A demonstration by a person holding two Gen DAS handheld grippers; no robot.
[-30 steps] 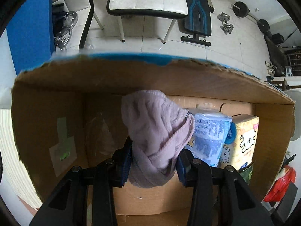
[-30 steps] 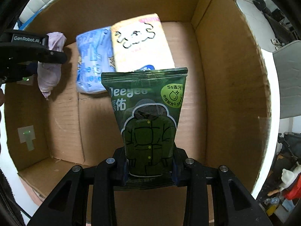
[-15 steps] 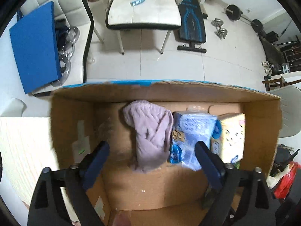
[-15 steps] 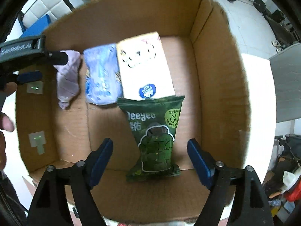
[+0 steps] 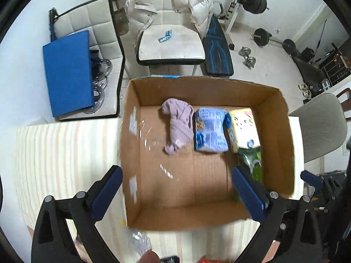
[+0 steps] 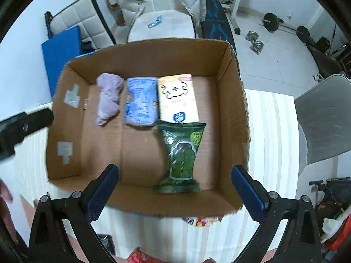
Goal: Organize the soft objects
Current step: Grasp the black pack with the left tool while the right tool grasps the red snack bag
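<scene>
An open cardboard box (image 5: 276, 135) (image 6: 232, 100) stands on a striped table. Inside, along the far wall, lie a mauve cloth (image 5: 178, 127) (image 6: 108, 97), a blue tissue pack (image 5: 209, 130) (image 6: 141, 103) and a yellow tissue pack (image 5: 242, 129) (image 6: 177, 97). A green pouch (image 6: 181, 155) (image 5: 252, 162) lies in front of the yellow pack. My left gripper (image 5: 175, 184) is open and empty above the box's near side. My right gripper (image 6: 175, 184) is open and empty above the near wall.
The striped tablecloth (image 5: 65, 153) (image 6: 269, 131) surrounds the box. Red packaging (image 6: 140, 257) lies near the front edge. Beyond the table are a white chair with a padded jacket (image 5: 171, 22), a blue board (image 5: 68, 74), a grey chair (image 6: 322, 120) and weights (image 5: 248, 57).
Both grippers opened and let go: the mauve cloth and the green pouch now lie in the box. Both grippers pulled back and up, away from the box.
</scene>
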